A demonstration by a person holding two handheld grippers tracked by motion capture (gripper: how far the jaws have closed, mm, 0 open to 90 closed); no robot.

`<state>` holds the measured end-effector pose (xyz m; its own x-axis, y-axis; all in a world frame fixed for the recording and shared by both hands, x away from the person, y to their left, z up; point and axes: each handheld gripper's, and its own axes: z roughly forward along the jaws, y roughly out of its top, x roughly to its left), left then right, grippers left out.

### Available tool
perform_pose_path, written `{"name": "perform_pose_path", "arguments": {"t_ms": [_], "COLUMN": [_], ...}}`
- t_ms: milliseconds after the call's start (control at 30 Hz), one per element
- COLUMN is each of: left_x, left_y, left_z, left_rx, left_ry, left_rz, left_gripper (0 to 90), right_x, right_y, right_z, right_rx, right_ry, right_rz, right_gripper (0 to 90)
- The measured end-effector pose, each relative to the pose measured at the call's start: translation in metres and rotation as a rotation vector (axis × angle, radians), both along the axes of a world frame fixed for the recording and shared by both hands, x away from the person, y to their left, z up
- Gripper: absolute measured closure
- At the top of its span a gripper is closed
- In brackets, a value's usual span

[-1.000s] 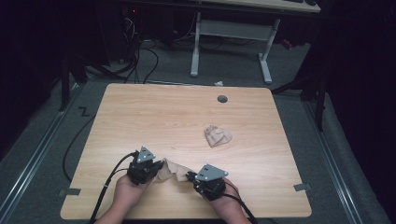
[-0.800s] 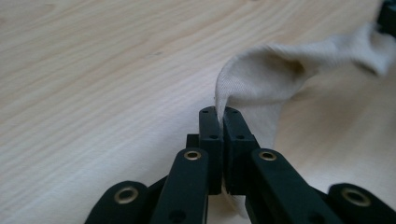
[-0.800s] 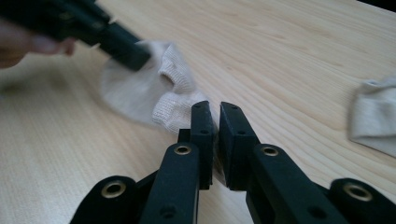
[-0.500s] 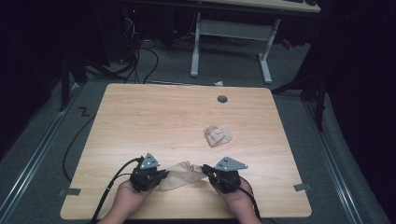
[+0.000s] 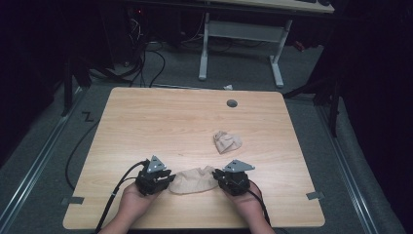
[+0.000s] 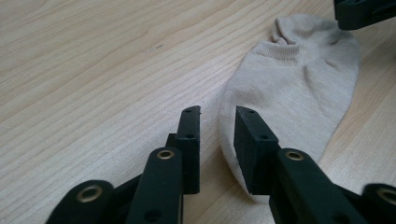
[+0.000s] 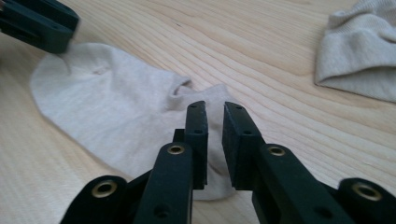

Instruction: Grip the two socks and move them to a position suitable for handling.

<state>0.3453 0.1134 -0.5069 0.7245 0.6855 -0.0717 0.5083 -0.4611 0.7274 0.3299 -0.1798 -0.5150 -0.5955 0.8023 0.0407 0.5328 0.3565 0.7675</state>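
A beige ankle sock [image 5: 195,179] lies flat on the wooden table [image 5: 160,122], stretched between my two grippers. My left gripper [image 5: 155,176] is at its toe end [image 6: 299,88]; its jaws have just been opening and stand a little apart [image 6: 217,112], with the sock's edge under the right jaw and nothing pinched. My right gripper [image 5: 234,178] hovers over the cuff end [image 7: 130,112]; its jaws [image 7: 215,106] have also just been opening, with a narrow gap above the cloth. A second, crumpled sock [image 5: 227,141] [image 7: 359,56] lies farther back.
A round cable hole [image 5: 232,103] sits near the table's far edge. Cables trail from both grippers off the near edge. Behind the table stand a white desk frame [image 5: 241,44] and dark floor cables.
The sock was bunched between the grippers; the right gripper moved right and drew it out flat. Both pairs of jaws have parted and let go of the cloth.
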Motion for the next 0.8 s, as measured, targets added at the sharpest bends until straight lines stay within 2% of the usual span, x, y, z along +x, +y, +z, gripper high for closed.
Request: {"name": "perform_pose_path", "arguments": {"t_ms": [133,200,267,300,333,367,400,433,500,567,633,667,733,767,800], "left_x": [-0.006,-0.007,-0.008,-0.009,-0.008,-0.008,-0.006,-0.006,-0.008,-0.014,-0.017,-0.026,-0.029,-0.033,-0.034], "left_y": [-0.001,-0.001,-0.005,-0.008,-0.014,-0.014,-0.017,-0.017,-0.019,-0.018,-0.016,-0.015,-0.015,-0.014,-0.011], "left_z": [0.004,0.005,0.004,0.002,-0.005,-0.005,-0.01,-0.01,-0.013,-0.012,-0.012,-0.011,-0.011,-0.007,-0.004], "left_rx": [0.005,0.001,0.008,0.025,0.076,0.076,0.1,0.1,0.117,0.113,0.109,0.103,0.108,0.124,0.108], "left_ry": [-0.041,-0.048,-0.05,-0.045,-0.028,-0.028,-0.003,-0.003,-0.009,0.017,0.022,0.038,0.037,0.007,-0.003], "left_rz": [-0.002,-0.005,-0.029,-0.038,-0.045,-0.045,-0.046,-0.046,-0.055,-0.075,-0.083,-0.092,-0.1,-0.111,-0.106], "left_gripper": [70.1,73.8,77.4,80.0,84.2,85.4,85.8,86.3,86.7,86.7,86.5,86.4,85.7,80.8,78.9], "right_x": [0.001,0.001,0.002,0.003,0.007,0.007,0.008,0.008,0.004,-0.009,-0.013,-0.022,-0.025,-0.03,-0.032], "right_y": [-0.001,-0.001,0.001,0.003,0.007,0.007,0.009,0.009,0.009,0.007,0.005,0.006,0.006,0.007,0.006], "right_z": [0.0,0.001,0.0,-0.002,-0.008,-0.008,-0.012,-0.012,-0.011,-0.012,-0.011,-0.011,-0.011,-0.009,-0.007], "right_rx": [-0.018,-0.021,-0.033,-0.04,-0.079,-0.079,-0.106,-0.106,-0.111,-0.1,-0.096,-0.101,-0.1,-0.102,-0.098], "right_ry": [-0.026,-0.036,-0.046,-0.036,-0.014,-0.014,0.019,0.019,0.019,0.027,0.033,0.034,0.033,0.028,0.015], "right_rz": [-0.024,-0.018,-0.009,-0.005,0.007,0.007,0.025,0.025,0.035,0.054,0.065,0.075,0.082,0.094,0.089], "right_gripper": [74.0,74.3,76.5,79.4,84.4,84.4,87.7,87.7,87.9,87.7,87.6,87.0,86.3,83.2,82.0]}}
